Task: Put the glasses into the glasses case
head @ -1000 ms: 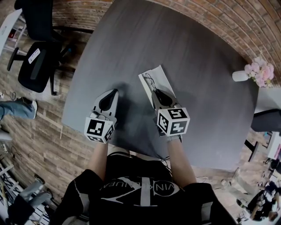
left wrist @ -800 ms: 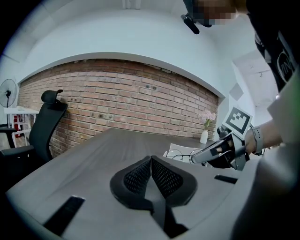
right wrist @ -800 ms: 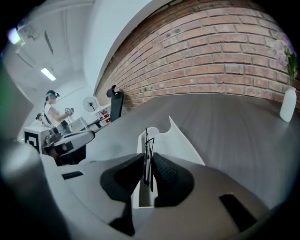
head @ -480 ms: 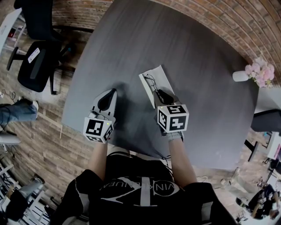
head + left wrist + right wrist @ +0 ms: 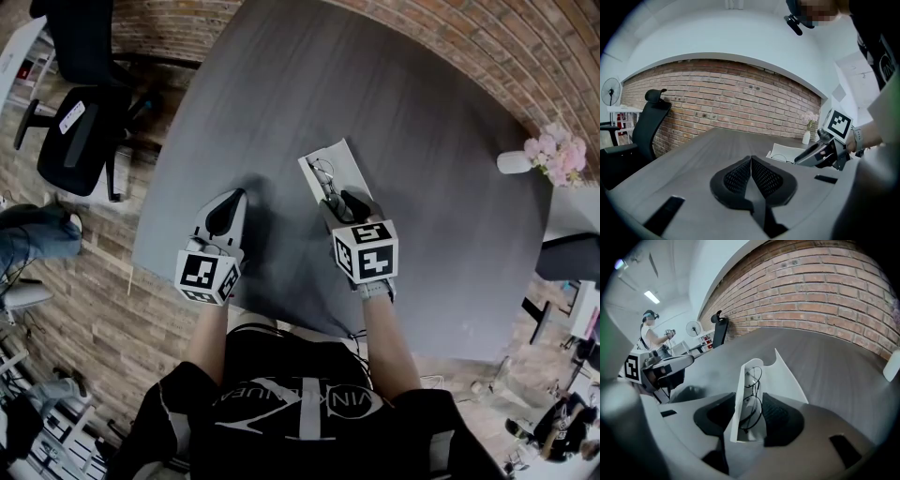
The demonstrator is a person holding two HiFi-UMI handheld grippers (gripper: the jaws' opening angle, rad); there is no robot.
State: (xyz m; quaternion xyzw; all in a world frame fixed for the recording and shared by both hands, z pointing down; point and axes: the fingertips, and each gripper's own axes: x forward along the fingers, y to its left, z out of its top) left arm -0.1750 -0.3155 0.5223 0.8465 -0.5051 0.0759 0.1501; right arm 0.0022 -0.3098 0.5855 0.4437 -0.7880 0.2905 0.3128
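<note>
A white glasses case (image 5: 339,161) lies open on the grey table (image 5: 422,141). Thin wire-framed glasses (image 5: 323,174) lie in its tray. My right gripper (image 5: 340,201) points down at the case's near end. Its jaws are opening. In the right gripper view the tray with the glasses (image 5: 751,399) stands between the spread pads of the right gripper (image 5: 750,417), and the pads do not press on the glasses. The case lid (image 5: 787,373) lies open to the right. My left gripper (image 5: 228,208) hovers left of the case, shut with nothing in it (image 5: 751,163).
A white vase with pink flowers (image 5: 551,156) stands at the table's far right edge. A black office chair (image 5: 80,131) is off the table's left corner. The table's near edge runs just below both grippers. A person (image 5: 649,336) stands far off in the room.
The right gripper's jaws have spread apart over the case's near end, and the glasses now lie loose in the tray. The left gripper has stayed put.
</note>
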